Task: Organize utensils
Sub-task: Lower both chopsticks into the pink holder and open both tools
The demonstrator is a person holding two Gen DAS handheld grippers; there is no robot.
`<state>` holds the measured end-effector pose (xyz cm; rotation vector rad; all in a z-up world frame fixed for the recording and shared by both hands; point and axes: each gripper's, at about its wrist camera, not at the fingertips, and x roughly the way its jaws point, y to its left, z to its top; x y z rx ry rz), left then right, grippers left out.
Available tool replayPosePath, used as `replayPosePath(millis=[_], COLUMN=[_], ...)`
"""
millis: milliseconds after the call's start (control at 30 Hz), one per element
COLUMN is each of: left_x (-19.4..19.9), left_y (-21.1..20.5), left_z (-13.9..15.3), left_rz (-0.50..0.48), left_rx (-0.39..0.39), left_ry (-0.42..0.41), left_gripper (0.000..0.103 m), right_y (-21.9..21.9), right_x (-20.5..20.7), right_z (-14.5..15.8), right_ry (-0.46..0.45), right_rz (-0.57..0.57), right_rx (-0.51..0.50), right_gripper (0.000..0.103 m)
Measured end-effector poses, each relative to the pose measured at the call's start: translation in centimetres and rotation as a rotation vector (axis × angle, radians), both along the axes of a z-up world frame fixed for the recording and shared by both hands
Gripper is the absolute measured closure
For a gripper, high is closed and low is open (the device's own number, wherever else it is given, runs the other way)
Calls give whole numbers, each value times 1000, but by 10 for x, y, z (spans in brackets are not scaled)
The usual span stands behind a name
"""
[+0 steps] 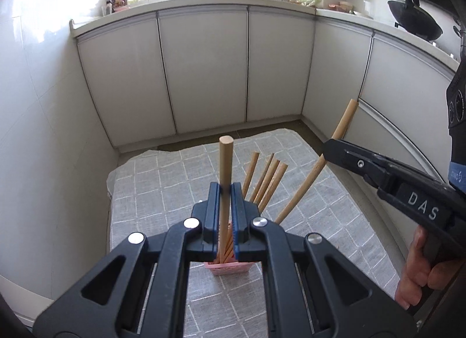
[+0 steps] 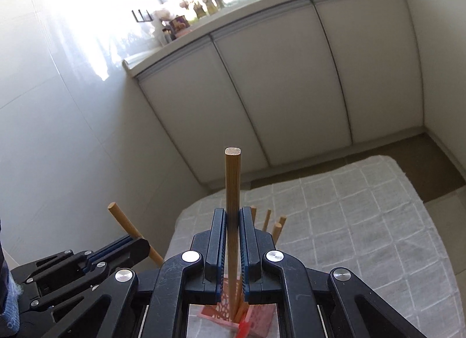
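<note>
Overhead, both wrist views look down on one table covered by a grey checked cloth [image 1: 335, 221], white cabinet doors [image 1: 204, 70] behind it. One pink holder [image 1: 230, 269] stands on the cloth, directly below the grippers; in the right wrist view it shows a cut-out pattern [image 2: 256, 319]

Two grippers present. Left gripper [image 1: 225, 192]: jaws closed to a narrow gap, clamped on one wooden chopstick [image 1: 225, 163], upright, lower end down among the sticks in the holder. Right gripper [image 2: 233, 221]: jaws likewise pinched on one wooden chopstick [image 2: 232, 189]; from the left wrist view this stick [image 1: 337, 134] leans at a slant, lower end hidden behind the left gripper

Four more chopsticks [image 1: 268, 180] stand loose in the holder, fanned toward the right. Count in sight: six chopsticks, two held, four free
</note>
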<state>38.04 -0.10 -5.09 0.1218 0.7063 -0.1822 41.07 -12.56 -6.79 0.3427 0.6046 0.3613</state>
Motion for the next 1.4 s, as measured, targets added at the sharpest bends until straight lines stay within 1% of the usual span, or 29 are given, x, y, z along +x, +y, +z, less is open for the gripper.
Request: replayPosePath(millis=[100, 233, 367, 600, 733, 900, 967, 1133, 1167, 1333, 1400], left_x=[9, 17, 21, 29, 26, 18, 9, -10, -14, -22, -22], left_y=[-4, -8, -11, -18, -15, -9, -3, 20, 25, 41, 44], left_z=[-10, -20, -25, -29, -25, -15, -10, -10, -12, -28, -33], left_rz=[-7, -12, -14, -20, -18, -17, -9, 42, 53, 80, 85], left_rx=[16, 4, 1, 19, -16, -47, -59, -114, -123, -135, -146], left_ry=[47, 98, 115, 153, 151, 128, 108, 100, 101, 120, 128], left_gripper=[95, 95, 95, 95, 94, 86, 77, 65, 63, 63, 63], right_y=[5, 2, -4, -9, -11, -14, -16, -9, -6, 9, 14], right_x=[8, 9, 8, 7, 7, 7, 6, 6, 7, 13, 15], right_z=[-16, -26, -23, -18, -16, -15, -14, -16, -18, -32, -37], right_ry=[38, 47, 40, 22, 20, 14, 9, -5, -3, 29, 49], right_rz=[9, 15, 0, -20, -19, -22, -20, 5, 10, 47, 63], right_rx=[-2, 18, 25, 37, 53, 69, 78, 74, 67, 24, 10], right_gripper=[97, 97, 97, 97, 97, 97, 97, 97, 97, 97, 93])
